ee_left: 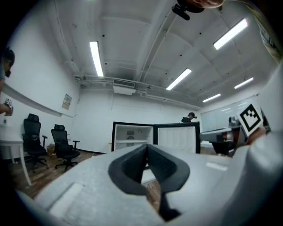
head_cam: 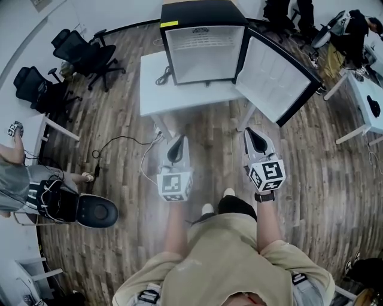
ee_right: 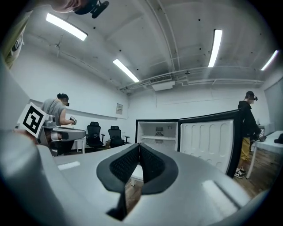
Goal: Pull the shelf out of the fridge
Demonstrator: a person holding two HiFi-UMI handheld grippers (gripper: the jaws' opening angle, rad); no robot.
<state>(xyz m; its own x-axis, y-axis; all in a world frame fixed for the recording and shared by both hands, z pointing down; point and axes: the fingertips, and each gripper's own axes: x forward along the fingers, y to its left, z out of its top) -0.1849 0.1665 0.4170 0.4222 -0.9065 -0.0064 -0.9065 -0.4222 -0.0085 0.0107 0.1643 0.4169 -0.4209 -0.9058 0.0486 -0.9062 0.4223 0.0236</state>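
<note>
Currently both sets of jaws are pressed together with nothing between them: the left gripper [ee_left: 147, 152] shows its dark pads meeting at the tip, and the right gripper [ee_right: 139, 152] shows the same. In the head view I hold the left gripper [head_cam: 179, 141] and the right gripper [head_cam: 252, 132] side by side above the floor, short of the near edge of the white table [head_cam: 152, 95] and well apart from the fridge [head_cam: 203, 15]. The fridge stands toward the far right corner of that table with its door [head_cam: 272, 77] swung open to my right. The shelf [ee_right: 155, 137] sits across the upper part of the white interior, fully seated as far as I can judge. I take the step in hand to be the approach; no contact with the shelf has been made. The next move calls for carrying one gripper forward over the table's near edge, parting its jaws ahead of the shelf's front lip, closing on that lip, then drawing straight back and level. The table strip in front of the fridge is bare, giving room for the withdrawal. A cable [head_cam: 163, 76] lies on the table beside the fridge's left side, so I would keep the left gripper clear of it. The open door's edge bounds the right side; the right gripper must pass inside it. Office chairs [head_cam: 84, 54] stand well apart at the left.
</note>
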